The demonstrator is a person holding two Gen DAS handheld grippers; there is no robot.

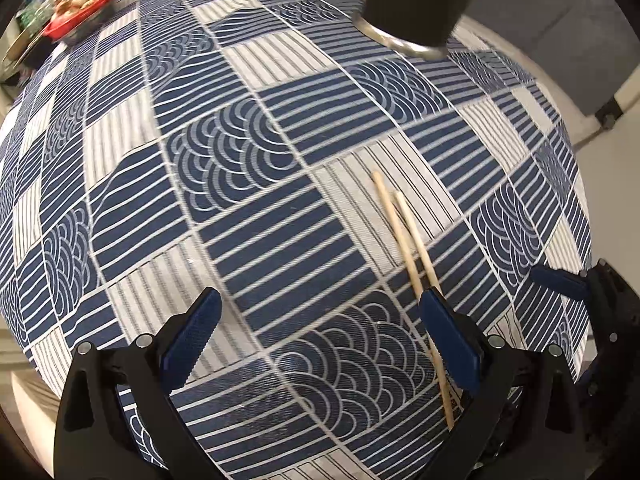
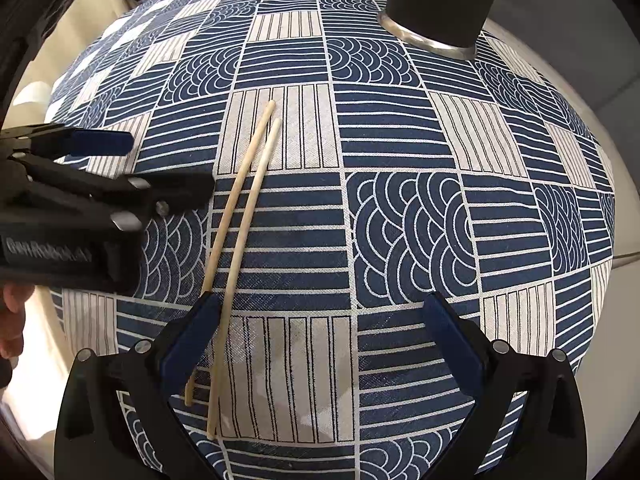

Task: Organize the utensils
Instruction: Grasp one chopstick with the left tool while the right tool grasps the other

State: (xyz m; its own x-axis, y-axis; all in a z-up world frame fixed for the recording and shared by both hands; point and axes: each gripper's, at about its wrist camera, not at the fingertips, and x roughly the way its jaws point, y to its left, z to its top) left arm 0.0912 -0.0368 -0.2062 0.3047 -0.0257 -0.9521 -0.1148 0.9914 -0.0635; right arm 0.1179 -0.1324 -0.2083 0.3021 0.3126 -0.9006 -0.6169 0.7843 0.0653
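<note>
**Two chopsticks lie loose on a patterned cloth as both tools hang open above them**

Two pale wooden chopsticks (image 2: 240,216) rest side by side on the desk (image 2: 400,140), slim round sticks that nearly touch along their length, their far tips slightly staggered. The right tool (image 2: 320,332) stands over them with its jaws spread wide; its left finger (image 2: 188,340) sits just beside the nearer ends of the sticks and overlaps one of them in the right wrist view, though whether it touches cannot be told. Nothing is gripped between its ribbed blue pads, which are set on black hinged arms with small metal rivets.

The left tool (image 1: 320,332) is likewise open and empty. In its own view the chopsticks (image 1: 404,236) run past its right finger (image 1: 452,336), on the inner side. Seen from the right wrist, the left tool (image 2: 140,160) reaches in from the side, a black body with white lettering, held by a person's hand (image 2: 12,320).

The desk wears a woven cloth of navy and off-white squares: straight stripes, wavy lines and overlapping scallop arcs. At the far edge stands a black cylindrical holder (image 2: 436,4) with a bright metal rim at its base. A red tray (image 1: 80,12) of blurred items sits in the far corner.
</note>
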